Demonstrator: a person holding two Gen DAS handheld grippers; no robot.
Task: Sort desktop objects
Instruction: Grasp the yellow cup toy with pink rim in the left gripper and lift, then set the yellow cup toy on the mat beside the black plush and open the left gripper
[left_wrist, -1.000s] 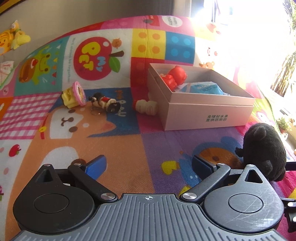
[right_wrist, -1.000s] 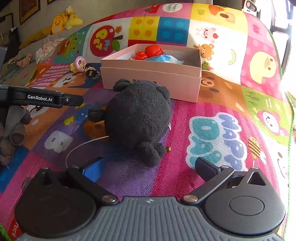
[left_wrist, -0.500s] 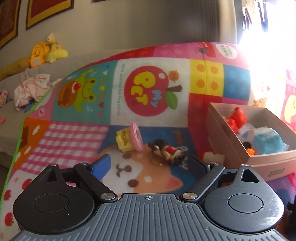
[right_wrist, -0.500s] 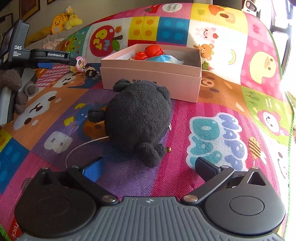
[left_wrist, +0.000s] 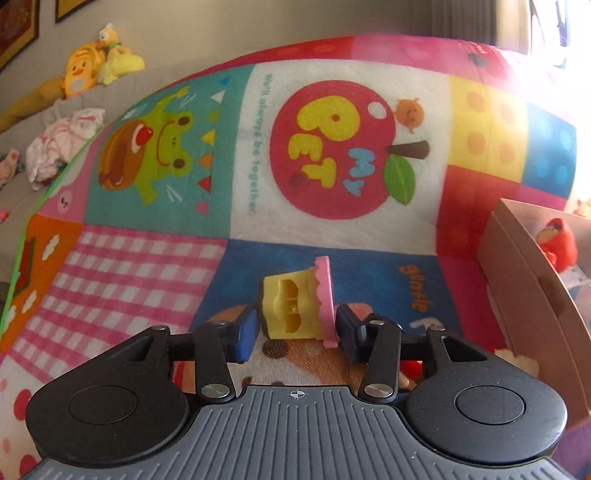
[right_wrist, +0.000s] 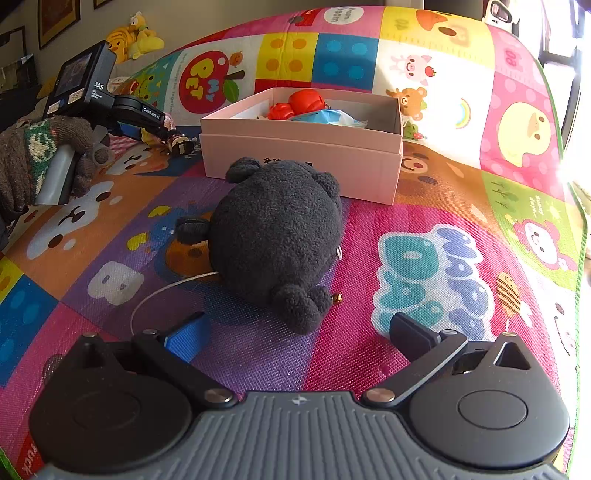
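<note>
Several toys already lie in the pink cardboard box (right_wrist: 301, 155); more wait outside. One yellow-and-pink plastic cupcake toy (left_wrist: 295, 304) lies on the colourful play mat (left_wrist: 147, 266), clamped between the left gripper (left_wrist: 295, 328) jaws. At twelve o'clock from the wide-open, empty right gripper (right_wrist: 299, 332) lies a black plush bear (right_wrist: 277, 236).

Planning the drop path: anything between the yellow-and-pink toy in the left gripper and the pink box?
Partly. The left gripper is shut on the yellow-and-pink toy. A small dark figurine lies on the mat between it and the pink box; lifting over should clear it.
</note>
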